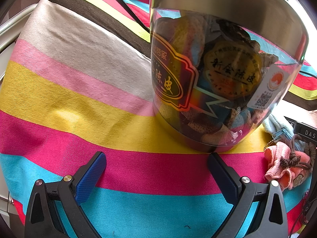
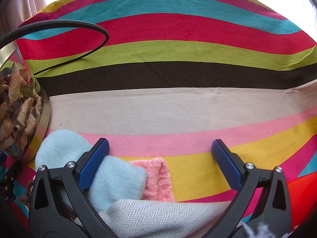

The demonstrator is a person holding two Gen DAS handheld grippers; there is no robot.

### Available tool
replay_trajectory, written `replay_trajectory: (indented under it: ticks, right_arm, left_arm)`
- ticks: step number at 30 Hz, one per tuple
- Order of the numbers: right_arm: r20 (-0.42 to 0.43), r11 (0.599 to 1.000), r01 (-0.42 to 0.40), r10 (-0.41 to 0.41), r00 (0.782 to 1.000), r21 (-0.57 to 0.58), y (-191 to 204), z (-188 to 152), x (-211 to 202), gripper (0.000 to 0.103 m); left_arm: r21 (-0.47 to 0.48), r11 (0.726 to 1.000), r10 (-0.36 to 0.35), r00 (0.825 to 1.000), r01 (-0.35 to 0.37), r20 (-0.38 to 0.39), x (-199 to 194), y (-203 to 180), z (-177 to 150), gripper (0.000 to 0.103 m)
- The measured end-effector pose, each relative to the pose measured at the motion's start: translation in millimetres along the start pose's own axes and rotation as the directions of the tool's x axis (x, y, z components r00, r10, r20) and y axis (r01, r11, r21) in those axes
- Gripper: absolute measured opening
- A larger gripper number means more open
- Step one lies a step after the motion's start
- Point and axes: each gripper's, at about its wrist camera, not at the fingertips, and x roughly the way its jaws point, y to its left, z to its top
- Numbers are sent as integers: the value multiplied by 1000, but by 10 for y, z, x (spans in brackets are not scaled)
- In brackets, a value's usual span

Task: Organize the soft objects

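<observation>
Soft pieces: a fluffy light-blue pouch, a fuzzy pink piece and a grey herringbone cloth bunch together at the bottom centre of the right wrist view, on the striped cloth.
Blue pouch: rounded and plush; it lies under and around the right gripper's left finger, touching it, with the pink piece just beside it on the right.
Herringbone cloth: woven and flat, lower frame, overlapping the bottoms of the blue and pink pieces.
Pink drawstring bag: crumpled fleece with a brown knotted cord, right edge of the left wrist view; a pale blue zipped pouch sits just above it.
Jar: clear, round plastic with a brushed metal lid and base, gold and red foil labels, filled with dried, curled, speckled peel; it fills the upper right of the left wrist view and shows at the left edge of the right wrist view.
Striped cloth: twill weave in bands of pink, yellow, magenta, blue, cream and black.
Cable: black, looping across the upper left of the right wrist view.
Left gripper: blue ribbed pads spread wide, holding nothing, in front of the jar base.
Right gripper: fingers spread wide, nothing pinched.
</observation>
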Motion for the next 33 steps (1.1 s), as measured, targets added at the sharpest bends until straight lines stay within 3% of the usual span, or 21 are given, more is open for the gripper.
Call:
replay_trajectory:
  ticks: [33]
  right_arm:
    - [0, 1000, -1, 1, 1000, -2, 1, 0, 1, 103]
  left_arm:
    - [-7, 1000, 2, 1000, -2, 0, 7, -4, 1, 103]
